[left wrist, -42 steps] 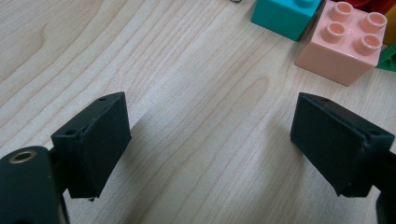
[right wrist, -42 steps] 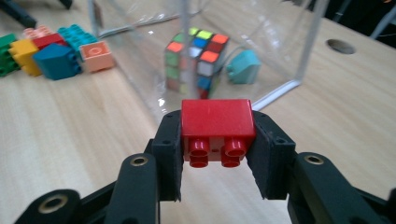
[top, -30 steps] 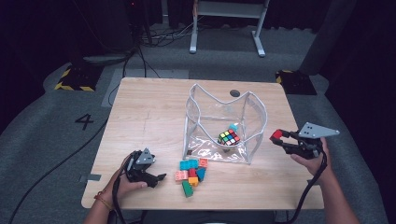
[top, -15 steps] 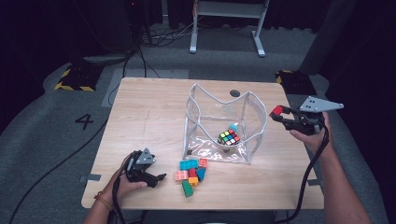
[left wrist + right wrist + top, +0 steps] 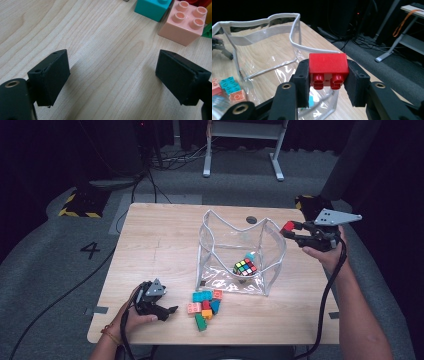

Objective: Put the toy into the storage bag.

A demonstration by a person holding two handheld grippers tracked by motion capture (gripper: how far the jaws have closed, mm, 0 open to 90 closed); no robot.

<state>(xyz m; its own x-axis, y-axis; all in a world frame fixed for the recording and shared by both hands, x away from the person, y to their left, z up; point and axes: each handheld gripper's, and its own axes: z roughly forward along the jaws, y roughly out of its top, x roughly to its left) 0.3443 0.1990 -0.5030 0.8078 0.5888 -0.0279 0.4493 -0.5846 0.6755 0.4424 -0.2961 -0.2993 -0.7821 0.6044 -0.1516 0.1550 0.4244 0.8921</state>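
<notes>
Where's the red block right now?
The red block is clamped in the right gripper, held in the air at the right of the high view, just beside the clear bag's right rim.

High view: fixed overhead, looking forward and down over whole table. Left gripper view: close, aimed down at tabletop, pink brick at edge. Right gripper view: raised, facing across clear bag. Shared: bag, brick pile.
</notes>
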